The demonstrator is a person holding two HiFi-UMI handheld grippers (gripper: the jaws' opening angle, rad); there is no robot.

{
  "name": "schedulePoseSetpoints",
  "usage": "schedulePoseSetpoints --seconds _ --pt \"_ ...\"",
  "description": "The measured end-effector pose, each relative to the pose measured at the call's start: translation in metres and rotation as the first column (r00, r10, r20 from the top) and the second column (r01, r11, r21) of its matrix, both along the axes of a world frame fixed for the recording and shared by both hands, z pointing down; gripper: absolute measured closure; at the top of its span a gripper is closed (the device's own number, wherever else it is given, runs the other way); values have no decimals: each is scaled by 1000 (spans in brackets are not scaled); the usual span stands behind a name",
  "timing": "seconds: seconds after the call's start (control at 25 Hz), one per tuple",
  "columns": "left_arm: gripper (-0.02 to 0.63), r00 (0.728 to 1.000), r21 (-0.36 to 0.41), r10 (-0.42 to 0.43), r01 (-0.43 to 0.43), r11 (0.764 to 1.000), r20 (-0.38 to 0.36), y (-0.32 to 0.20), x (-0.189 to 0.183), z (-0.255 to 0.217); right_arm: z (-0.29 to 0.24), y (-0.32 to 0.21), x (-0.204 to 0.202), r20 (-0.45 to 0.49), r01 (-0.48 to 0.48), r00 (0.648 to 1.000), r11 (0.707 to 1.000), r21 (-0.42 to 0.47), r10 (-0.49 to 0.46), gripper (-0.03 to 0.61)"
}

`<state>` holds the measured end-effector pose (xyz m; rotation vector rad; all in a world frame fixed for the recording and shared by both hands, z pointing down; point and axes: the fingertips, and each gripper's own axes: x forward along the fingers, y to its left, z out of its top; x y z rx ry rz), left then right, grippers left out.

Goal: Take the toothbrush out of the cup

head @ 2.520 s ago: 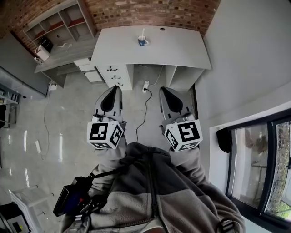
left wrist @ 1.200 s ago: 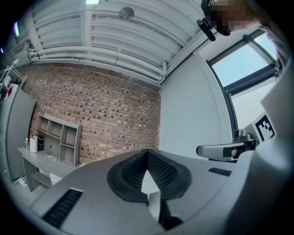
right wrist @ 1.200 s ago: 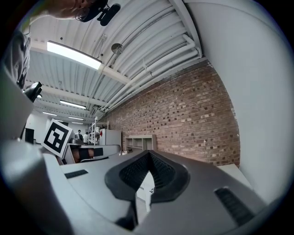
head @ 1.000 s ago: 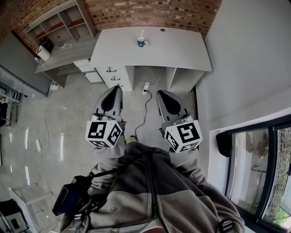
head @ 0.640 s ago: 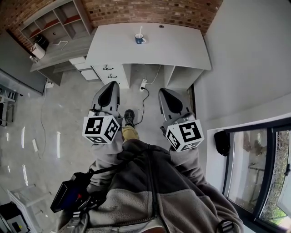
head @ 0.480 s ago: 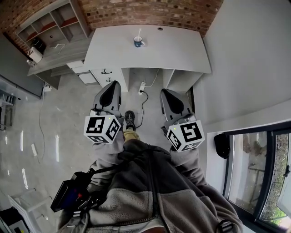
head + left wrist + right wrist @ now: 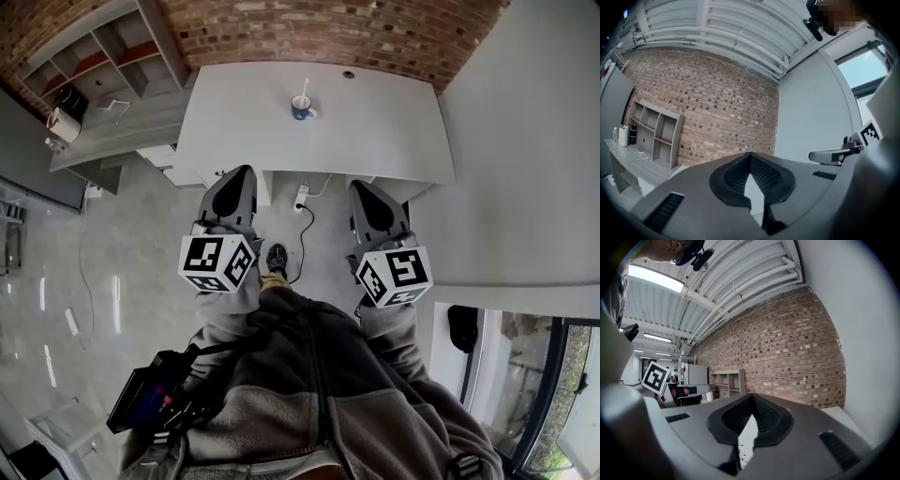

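A blue cup stands near the back middle of the white desk, with a pale toothbrush upright in it. Both grippers are held low in front of the person, over the floor and short of the desk's front edge. My left gripper is shut with nothing in it, and so is my right gripper. In the left gripper view the jaws meet at the tip and point at a brick wall. The right gripper view shows its jaws closed the same way. Neither gripper view shows the cup.
Grey open shelves stand left of the desk against the brick wall. A drawer unit sits under the desk's left end. A power strip with a cable lies on the floor. A grey wall bounds the right.
The person has stepped toward the desk, so the desk and cup now look nearer. Both grippers stay shut and side by side.
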<state>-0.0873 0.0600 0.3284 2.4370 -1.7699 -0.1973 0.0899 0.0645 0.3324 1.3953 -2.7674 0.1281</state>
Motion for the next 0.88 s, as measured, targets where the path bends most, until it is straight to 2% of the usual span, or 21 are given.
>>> schedulePoseSetpoints --seconds 0.24,0.48,0.88 --pt "609 1000 -61 7 -7 998 -10 -74 -35 21 18 -83 -31 -18 -25 1000 999 -48 25 578" --pt "609 999 -137 18 -23 990 -39 -127 -64 47 38 -137 -62 -46 -29 999 994 -108 24 578" --pt "609 995 -243 83 -93 966 -53 -186 -69 87 77 -194 -79 -103 -69 993 977 -200 49 578"
